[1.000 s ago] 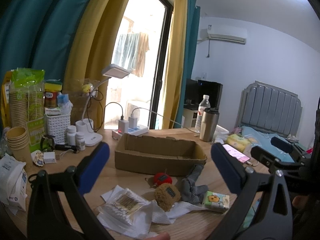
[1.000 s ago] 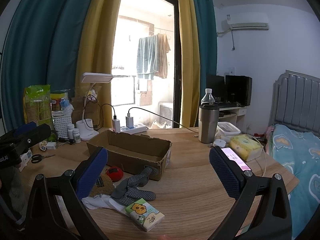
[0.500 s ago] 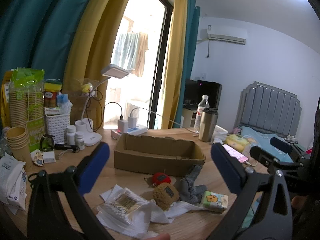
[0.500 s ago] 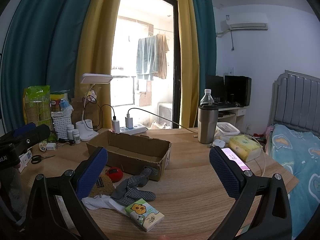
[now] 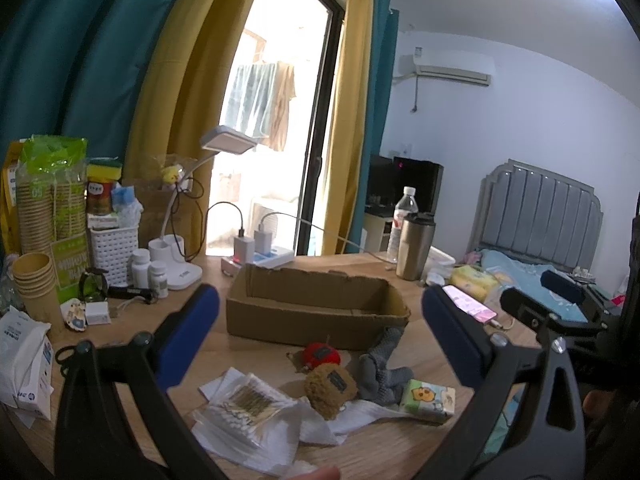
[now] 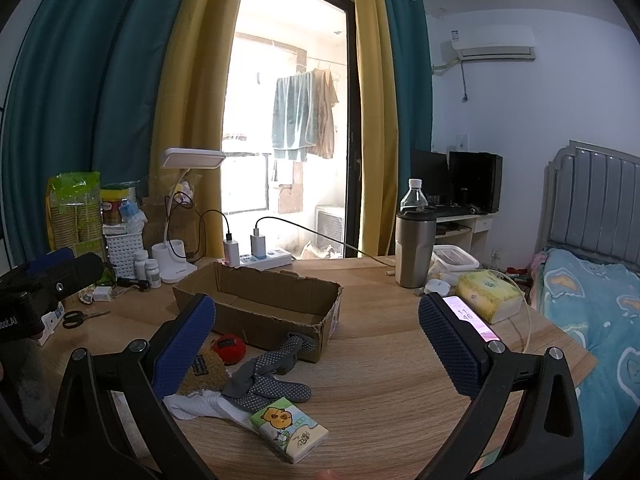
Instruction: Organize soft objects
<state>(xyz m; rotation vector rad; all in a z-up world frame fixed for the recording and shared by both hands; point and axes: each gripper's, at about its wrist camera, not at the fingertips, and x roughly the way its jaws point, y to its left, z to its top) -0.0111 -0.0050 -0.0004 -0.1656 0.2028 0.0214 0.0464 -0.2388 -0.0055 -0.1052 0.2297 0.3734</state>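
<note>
Both my tools held above the tabletop point(image 6: 380, 380), nothing gripped. Left tool point(image 5: 320, 336) spread wide over cotton swabs point(image 5: 244, 400), brown plush point(image 5: 330, 386), grey gloves point(image 5: 380, 372), tissue pack point(image 5: 428, 396). Cardboard box point(image 5: 316, 308) just behind, probably their destination. Right tool point(image 6: 316, 344) likewise wide.

Daylight floods in through the glass door point(image 6: 296, 152), blown out to near white in both views. The wall point(image 5: 500, 128) is evenly lit; the curtains point(image 6: 80, 100) stay dim. Strong fisheye bending, black corners. Soft shadows on the table point(image 6: 380, 380). Focus is sharp mid-frame, softer at the edges.
</note>
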